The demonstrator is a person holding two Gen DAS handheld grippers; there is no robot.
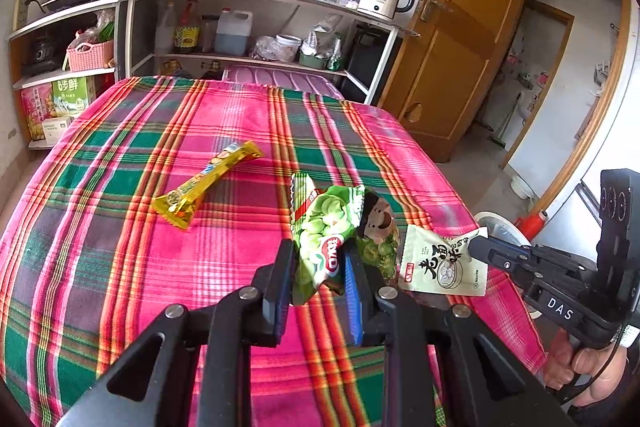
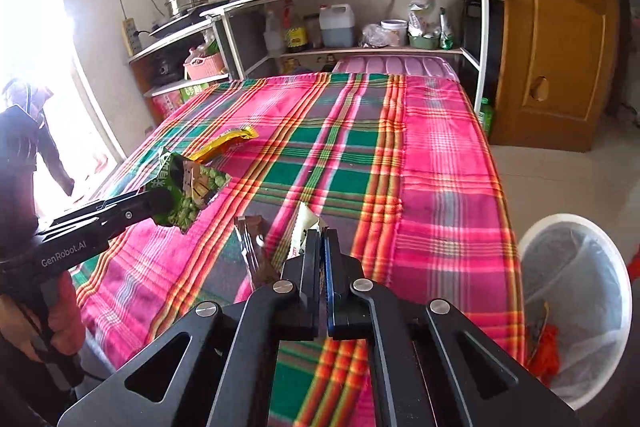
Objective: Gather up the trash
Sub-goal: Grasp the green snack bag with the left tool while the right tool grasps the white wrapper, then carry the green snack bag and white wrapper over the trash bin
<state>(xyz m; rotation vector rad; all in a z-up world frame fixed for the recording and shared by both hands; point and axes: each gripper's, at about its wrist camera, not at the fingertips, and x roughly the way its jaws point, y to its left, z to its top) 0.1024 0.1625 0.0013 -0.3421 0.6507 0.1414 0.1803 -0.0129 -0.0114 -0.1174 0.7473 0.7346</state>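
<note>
Wrappers are half gathered: green snack bag [image 1: 328, 239] clamped in the left gripper [image 1: 320, 267], pale sachet [image 1: 444, 267] pinched in the right gripper [image 2: 320, 243] near the table's [image 2: 440, 155] right edge, yellow wrapper [image 1: 208, 183] mid-table, bin [image 2: 576, 291] waiting beside.

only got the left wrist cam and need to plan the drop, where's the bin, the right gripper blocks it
Observer: A white bin with a clear liner stands on the floor, off the table's edge to the right of the right gripper.
Operator: is it empty
Observer: No, red trash lies inside it.
Operator: anything on the cloth near the right gripper
Observer: A brown wrapper lies on the cloth just left of its jaws, which are shut on the white packet.
</note>
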